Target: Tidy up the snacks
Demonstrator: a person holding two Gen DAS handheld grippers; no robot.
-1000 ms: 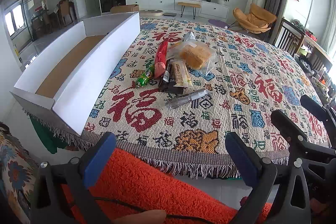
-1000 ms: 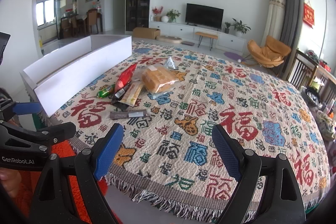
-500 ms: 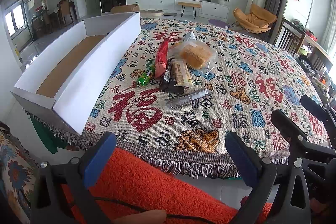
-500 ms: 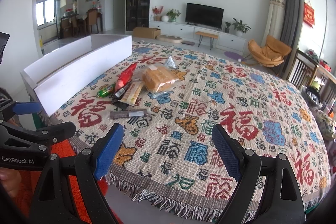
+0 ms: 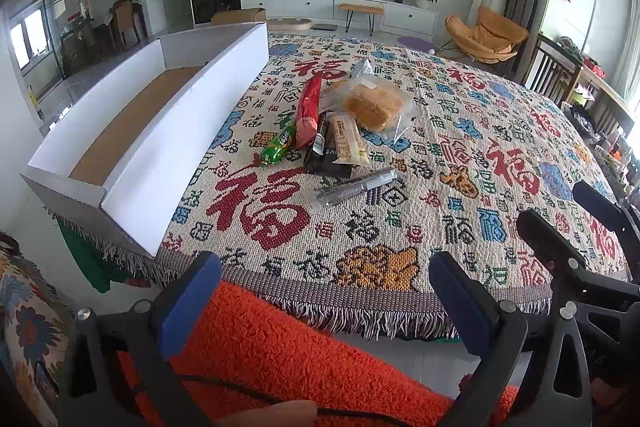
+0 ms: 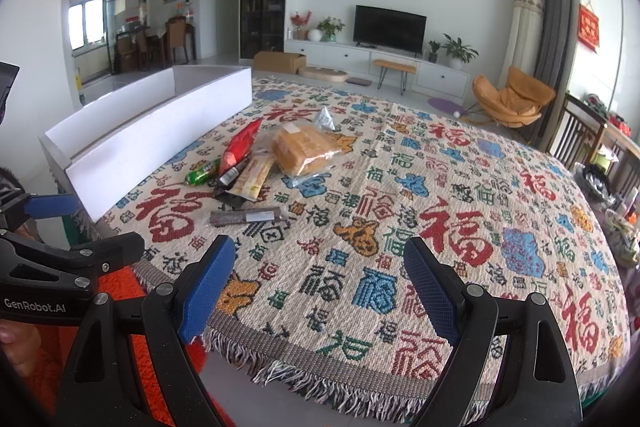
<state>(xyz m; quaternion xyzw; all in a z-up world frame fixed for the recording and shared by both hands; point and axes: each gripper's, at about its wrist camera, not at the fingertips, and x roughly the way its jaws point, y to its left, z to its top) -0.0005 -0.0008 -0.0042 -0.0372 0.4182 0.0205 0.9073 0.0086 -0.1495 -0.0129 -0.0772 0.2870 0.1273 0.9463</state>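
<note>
Several snacks lie in a cluster on the patterned tablecloth [image 5: 460, 155]: a bagged bread [image 5: 374, 103] [image 6: 304, 147], a red packet [image 5: 309, 109] [image 6: 240, 145], a green packet [image 5: 278, 149] [image 6: 202, 173], a beige bar [image 5: 348, 141] [image 6: 252, 179], a black packet [image 5: 324, 157] and a dark stick bar [image 5: 354, 187] [image 6: 246, 217] nearest me. A long white box [image 5: 168, 131] [image 6: 160, 131], empty, stands to their left. My left gripper [image 5: 324, 307] and right gripper [image 6: 320, 283] are both open and empty, held before the table's near edge.
An orange fuzzy cover [image 5: 280, 347] lies below the left gripper. The tablecloth's fringe [image 6: 320, 359] hangs over the near edge. Wooden chairs [image 5: 560, 75] stand at the right side. A TV unit [image 6: 388, 27] and orange lounge chair [image 6: 508, 99] are far behind.
</note>
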